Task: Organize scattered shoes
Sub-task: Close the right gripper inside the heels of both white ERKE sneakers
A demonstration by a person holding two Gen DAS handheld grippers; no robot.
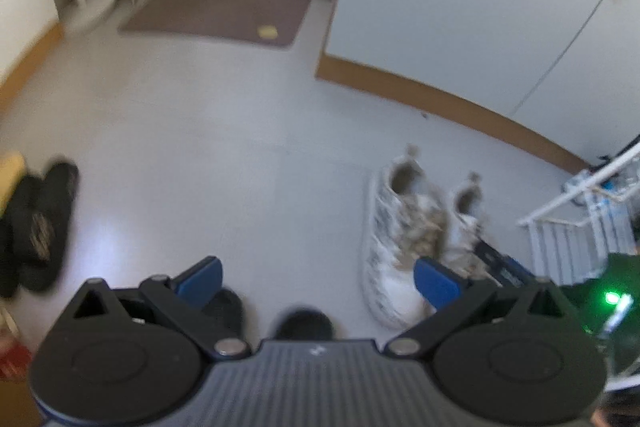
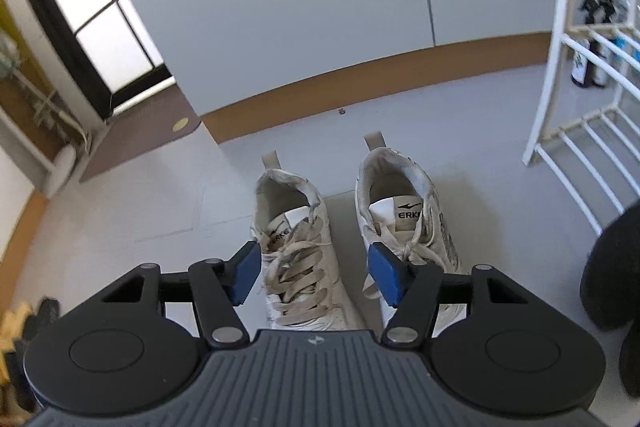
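Blue pads of the right hand-held gripper (image 2: 314,273) stood partly apart over the laces of the left white sneaker (image 2: 298,255), not pressing it. Its partner, the right white sneaker (image 2: 408,223), lay just beside on the grey floor (image 2: 120,211), heels toward the wall, near a white rack (image 2: 572,131). The left hand-held gripper (image 1: 316,281) was wide and empty. These shoes looked light and soft, with a stiffer heel; I judged the collar or tongue the best hold.
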